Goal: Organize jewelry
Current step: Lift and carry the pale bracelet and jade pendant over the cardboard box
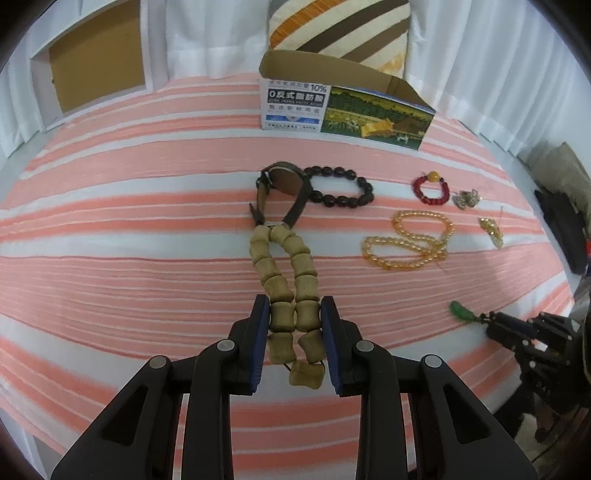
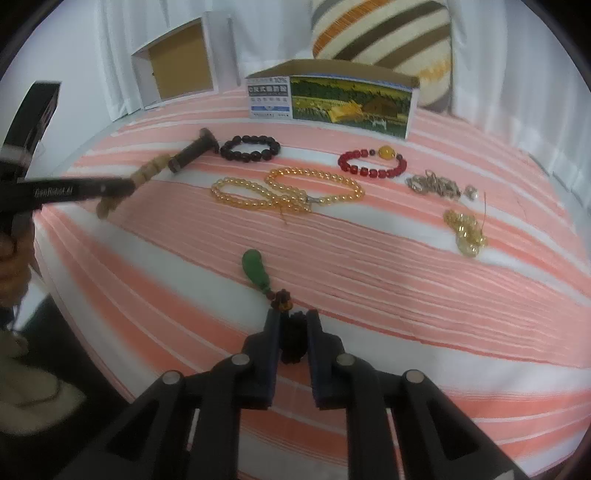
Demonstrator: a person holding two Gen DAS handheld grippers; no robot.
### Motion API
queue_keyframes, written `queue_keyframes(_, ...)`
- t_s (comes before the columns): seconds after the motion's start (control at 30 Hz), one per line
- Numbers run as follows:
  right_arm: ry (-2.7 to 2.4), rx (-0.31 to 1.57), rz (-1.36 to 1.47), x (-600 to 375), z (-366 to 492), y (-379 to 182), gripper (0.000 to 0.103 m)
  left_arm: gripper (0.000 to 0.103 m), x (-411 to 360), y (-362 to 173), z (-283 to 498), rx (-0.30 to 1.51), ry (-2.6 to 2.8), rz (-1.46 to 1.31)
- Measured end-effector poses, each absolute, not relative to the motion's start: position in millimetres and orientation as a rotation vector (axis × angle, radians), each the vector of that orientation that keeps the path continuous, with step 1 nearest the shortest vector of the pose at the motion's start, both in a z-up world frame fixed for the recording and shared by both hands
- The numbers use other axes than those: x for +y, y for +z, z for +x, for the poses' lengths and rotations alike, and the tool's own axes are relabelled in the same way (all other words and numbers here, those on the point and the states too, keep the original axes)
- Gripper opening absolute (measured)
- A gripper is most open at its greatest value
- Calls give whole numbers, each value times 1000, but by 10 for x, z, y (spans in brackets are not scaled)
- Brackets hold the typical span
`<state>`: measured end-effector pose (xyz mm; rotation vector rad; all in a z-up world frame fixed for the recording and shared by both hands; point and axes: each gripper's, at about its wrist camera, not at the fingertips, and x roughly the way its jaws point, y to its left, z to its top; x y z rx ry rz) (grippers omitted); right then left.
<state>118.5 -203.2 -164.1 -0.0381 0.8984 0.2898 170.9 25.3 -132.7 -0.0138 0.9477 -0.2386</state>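
Wooden bracelet lengthwise toward box

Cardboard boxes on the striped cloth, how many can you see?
2: the printed box stands open-topped at the far middle before the striped pillow; the white box lies far left, its opening facing us.

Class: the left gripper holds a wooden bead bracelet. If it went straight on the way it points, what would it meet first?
Probably the brown leather watch lying past the wooden bead bracelet that the left gripper holds; depth is unclear.
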Motion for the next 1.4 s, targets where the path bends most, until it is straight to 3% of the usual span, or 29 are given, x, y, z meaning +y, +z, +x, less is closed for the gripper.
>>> queue_keyframes(0.03, 288, 894, -22, -2049, 1187, -1597, 13, 27, 242, -1292, 1697, 945, -243, -17)
queue_keyframes(0.07, 287, 888, -9, -2056, 1183, -1556, 13, 11, 225, -1246, 1686, 940, -246, -19)
queue_keyframes(0.13, 282, 870, 35, -2092, 1184, -1420, 13, 0, 191, -1161, 1691, 936, -263, -24)
queue_keyframes(0.6, 309, 739, 110, -2078, 1391, -759, 13, 0, 186, -958, 1880, 938, -284, -66)
queue_keyframes(0.77, 316, 750, 122, -2076, 1418, -848, 13, 46, 67, -1132, 1881, 987, -304, -65)
queue_keyframes(0.87, 315, 764, 136, -2089, 1405, -912, 13, 46, -203, -1262, 1871, 1010, -317, 32)
queue_keyframes(1.0, 315, 764, 140, -2115, 1370, -931, 13, 33, -403, -1556, 1936, 1078, -274, 94)
queue_keyframes(1.13, 310, 750, 144, -2165, 1334, -897, 13, 28, -427, -1666, 1947, 1078, -221, 120)
queue_keyframes(1.17, 309, 747, 141, -2171, 1326, -889, 13, 13, -433, -1660, 1938, 1072, -215, 127)
queue_keyframes(1.4, 307, 733, 147, -2207, 1366, -805, 13, 12, -286, -1410, 1945, 1043, -263, 19)
